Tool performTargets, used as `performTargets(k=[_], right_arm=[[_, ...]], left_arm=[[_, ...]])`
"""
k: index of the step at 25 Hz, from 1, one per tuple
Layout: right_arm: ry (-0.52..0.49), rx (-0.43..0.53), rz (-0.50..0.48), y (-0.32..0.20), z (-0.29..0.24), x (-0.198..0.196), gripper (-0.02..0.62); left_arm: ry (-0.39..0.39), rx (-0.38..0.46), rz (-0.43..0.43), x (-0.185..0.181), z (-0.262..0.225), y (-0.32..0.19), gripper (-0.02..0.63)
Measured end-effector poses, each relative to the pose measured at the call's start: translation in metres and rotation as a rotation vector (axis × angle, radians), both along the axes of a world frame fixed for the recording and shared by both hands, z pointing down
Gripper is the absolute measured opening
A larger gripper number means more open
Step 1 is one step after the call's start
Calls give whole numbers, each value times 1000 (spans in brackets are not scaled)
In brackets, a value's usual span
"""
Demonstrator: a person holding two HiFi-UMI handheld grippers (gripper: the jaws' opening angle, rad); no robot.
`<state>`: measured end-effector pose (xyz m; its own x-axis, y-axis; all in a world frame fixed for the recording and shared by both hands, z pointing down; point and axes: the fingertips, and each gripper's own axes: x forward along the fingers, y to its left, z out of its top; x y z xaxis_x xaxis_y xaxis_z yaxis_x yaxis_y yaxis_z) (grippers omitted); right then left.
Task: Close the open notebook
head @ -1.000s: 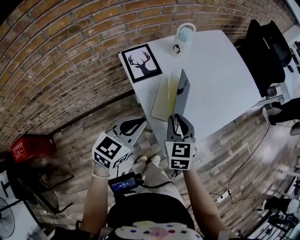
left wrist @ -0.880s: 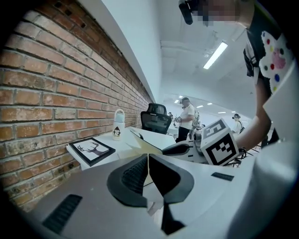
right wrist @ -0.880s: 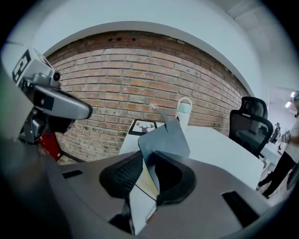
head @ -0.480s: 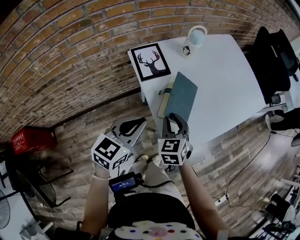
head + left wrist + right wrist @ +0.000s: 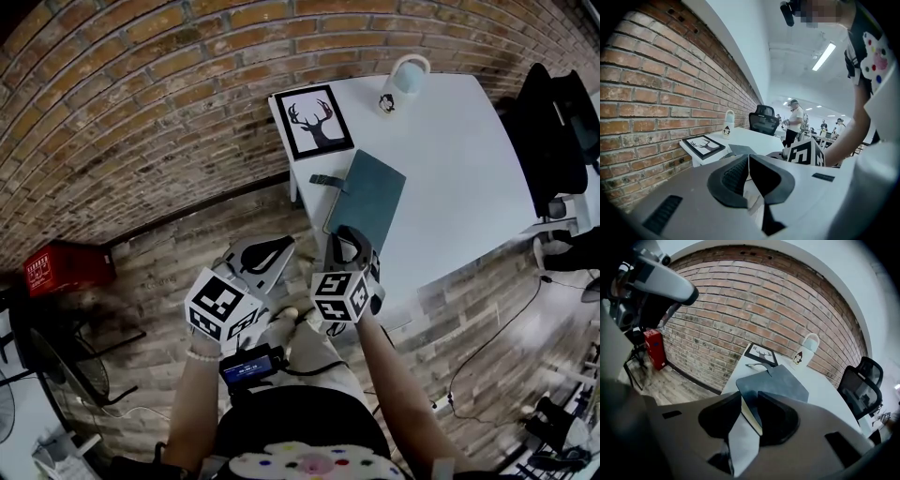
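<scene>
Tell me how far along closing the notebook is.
Done: the notebook lies shut, cover flat on the white table. In hand: the right gripper has just been opening its fingers, with the notebook's near corner between them. To do: pull that gripper clear. The left gripper hangs shut and empty, off the table.

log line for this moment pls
notebook: closed, flat on table | right gripper: jaws just been opening, notebook corner between them | left gripper: shut, empty

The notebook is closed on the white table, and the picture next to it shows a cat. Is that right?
Not quite. The picture shows a deer's head with antlers, not a cat; the head view shows it. The notebook is closed on the white table.
</scene>
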<state>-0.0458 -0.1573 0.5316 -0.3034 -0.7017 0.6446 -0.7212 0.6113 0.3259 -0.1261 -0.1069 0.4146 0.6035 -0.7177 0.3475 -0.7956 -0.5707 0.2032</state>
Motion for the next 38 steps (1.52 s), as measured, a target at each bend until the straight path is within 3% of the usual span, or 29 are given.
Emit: performTargets(k=[5, 11, 20, 24, 26, 28, 33, 38], right_arm=[[21, -37, -27, 2, 13, -3, 135], [-44, -116, -41, 3, 18, -5, 152], [-292, -231, -56, 11, 4, -15, 235], [-395, -159, -4, 8, -21, -7, 219], [-421, -98, 52, 4, -36, 6, 109], [-440, -57, 93, 2, -48, 21, 55], [-561, 1, 172, 7, -84, 55, 44], [-621, 87, 244, 14, -122, 90, 44]], left_arm=[[12, 1, -20, -4, -2, 1, 24], [19, 8, -31, -7, -5, 3, 25], [63, 33, -32, 0, -17, 1, 23], [61, 51, -20, 6, -25, -2, 23], [58, 62, -13, 11, -29, -2, 23], [51, 75, -2, 17, -34, -2, 21], [17, 109, 35, 39, -46, -2, 20], [4, 142, 49, 54, -63, -3, 18]])
